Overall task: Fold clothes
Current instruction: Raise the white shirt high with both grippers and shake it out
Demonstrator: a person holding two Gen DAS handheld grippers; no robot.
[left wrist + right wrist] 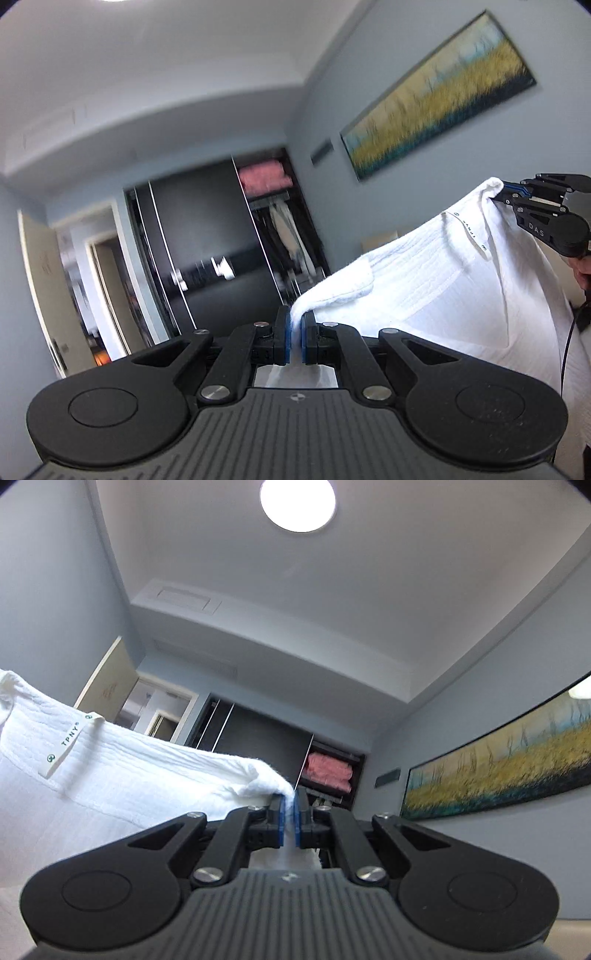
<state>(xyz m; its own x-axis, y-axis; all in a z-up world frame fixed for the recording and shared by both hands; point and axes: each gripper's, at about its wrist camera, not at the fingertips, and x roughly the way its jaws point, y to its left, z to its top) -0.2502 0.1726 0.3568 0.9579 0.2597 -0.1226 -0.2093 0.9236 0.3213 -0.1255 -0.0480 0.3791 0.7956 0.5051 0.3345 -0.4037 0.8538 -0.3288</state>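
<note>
A white crinkled shirt (436,291) hangs stretched in the air between both grippers. Its neck label (471,236) and collar face me. My left gripper (294,334) is shut on one top corner of the shirt. My right gripper (504,192) shows in the left wrist view at the right, shut on the other top corner. In the right wrist view the right gripper (290,821) pinches the white cloth between its blue pads, and the shirt (122,779) spreads away to the left with its label (68,744) showing. The lower part of the shirt is hidden.
Both cameras point upward into a bedroom. A dark sliding wardrobe (207,254) with pink folded cloth (264,179) stands ahead. A long landscape painting (436,99) hangs on the right wall. An open door (48,280) is at the left. A round ceiling lamp (297,503) is overhead.
</note>
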